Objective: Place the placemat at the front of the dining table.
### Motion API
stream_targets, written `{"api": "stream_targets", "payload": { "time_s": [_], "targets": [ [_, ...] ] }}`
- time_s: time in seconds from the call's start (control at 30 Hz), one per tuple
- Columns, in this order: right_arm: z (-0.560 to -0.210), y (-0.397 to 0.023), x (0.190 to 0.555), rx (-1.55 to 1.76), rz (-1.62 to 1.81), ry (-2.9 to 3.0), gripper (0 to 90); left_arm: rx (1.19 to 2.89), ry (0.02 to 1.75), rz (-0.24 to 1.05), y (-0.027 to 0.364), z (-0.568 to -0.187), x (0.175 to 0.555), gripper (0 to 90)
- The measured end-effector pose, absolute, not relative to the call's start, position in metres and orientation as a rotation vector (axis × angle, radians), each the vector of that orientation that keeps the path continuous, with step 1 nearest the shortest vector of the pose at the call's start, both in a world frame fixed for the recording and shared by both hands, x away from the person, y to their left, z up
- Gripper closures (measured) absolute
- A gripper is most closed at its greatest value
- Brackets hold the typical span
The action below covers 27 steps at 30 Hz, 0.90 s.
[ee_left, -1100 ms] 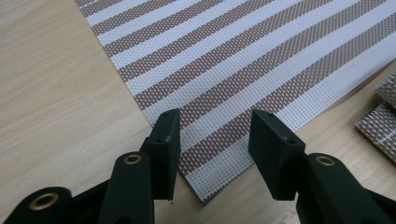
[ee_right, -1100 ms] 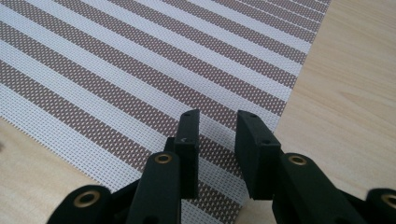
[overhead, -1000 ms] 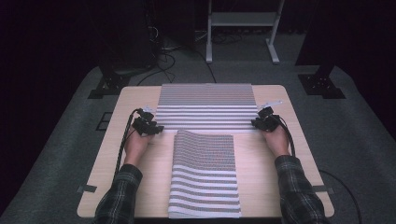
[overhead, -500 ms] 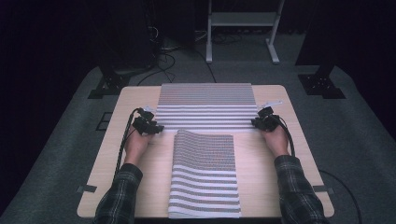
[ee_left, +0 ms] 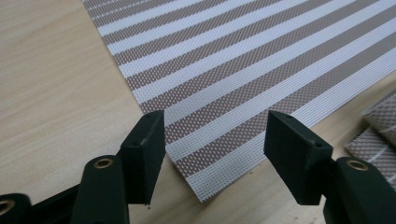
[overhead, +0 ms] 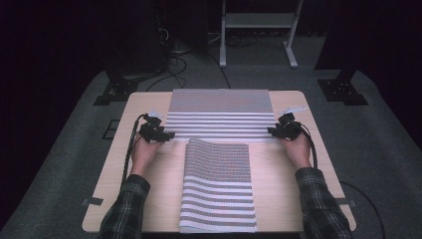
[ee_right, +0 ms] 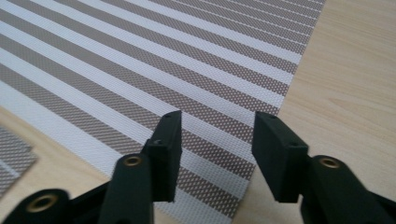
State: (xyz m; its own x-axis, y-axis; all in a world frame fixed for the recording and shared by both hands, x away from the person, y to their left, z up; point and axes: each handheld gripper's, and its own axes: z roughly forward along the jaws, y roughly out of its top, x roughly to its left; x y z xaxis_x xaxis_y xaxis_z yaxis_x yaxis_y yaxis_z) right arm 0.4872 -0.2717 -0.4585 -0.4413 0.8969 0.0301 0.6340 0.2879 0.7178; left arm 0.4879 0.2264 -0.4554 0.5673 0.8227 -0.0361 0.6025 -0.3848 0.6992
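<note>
Currently catalogued: one striped woven placemat (overhead: 219,115), brown and white bands, lying flat across the far half of the wooden table (overhead: 149,174). A second striped mat (overhead: 218,186) lies lengthwise in the near middle, just short of the first; whether they touch cannot be told.

Left gripper (overhead: 166,135): at the near left corner of the far mat. Jaws released, having just been opening; in the left gripper view (ee_left: 210,144) that corner lies flat on the wood between the parted pads, unpressed.

Right gripper (overhead: 273,132): at the near right corner, mirrored. Jaws likewise loosed, having just been opening, with the corner (ee_right: 233,196) below the gap and no pad bearing on it.

Handling, by judgement: light, thin, open mesh weave; semi-stiff, likely to bend in a broad curve rather than crumple. Surface textured, so grip should be fair. Not fragile, though edges may fray.

Hold points: the two near corners, pinched together to keep the sheet level.
</note>
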Motion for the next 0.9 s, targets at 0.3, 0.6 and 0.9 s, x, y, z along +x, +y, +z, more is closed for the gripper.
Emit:
{"api": "stream_targets", "payload": {
  "time_s": [0.3, 0.6, 0.9],
  "targets": [
    [-0.450, -0.273, 0.473, 1.370, 0.973, 2.201, 24.5, 2.105, 1.129, 0.429, 0.227, -0.447, 0.479, 7.7],
    [-0.450, -0.287, 0.446, 1.385, 0.999, 2.239, 9.0, 2.081, 1.073, 0.432, 0.224, -0.444, 0.455, 0.0],
    [-0.439, -0.290, 0.414, 1.304, 0.986, 2.233, 1.0, 2.093, 1.030, 0.469, 0.228, -0.437, 0.419, 0.0]
  ]
}}
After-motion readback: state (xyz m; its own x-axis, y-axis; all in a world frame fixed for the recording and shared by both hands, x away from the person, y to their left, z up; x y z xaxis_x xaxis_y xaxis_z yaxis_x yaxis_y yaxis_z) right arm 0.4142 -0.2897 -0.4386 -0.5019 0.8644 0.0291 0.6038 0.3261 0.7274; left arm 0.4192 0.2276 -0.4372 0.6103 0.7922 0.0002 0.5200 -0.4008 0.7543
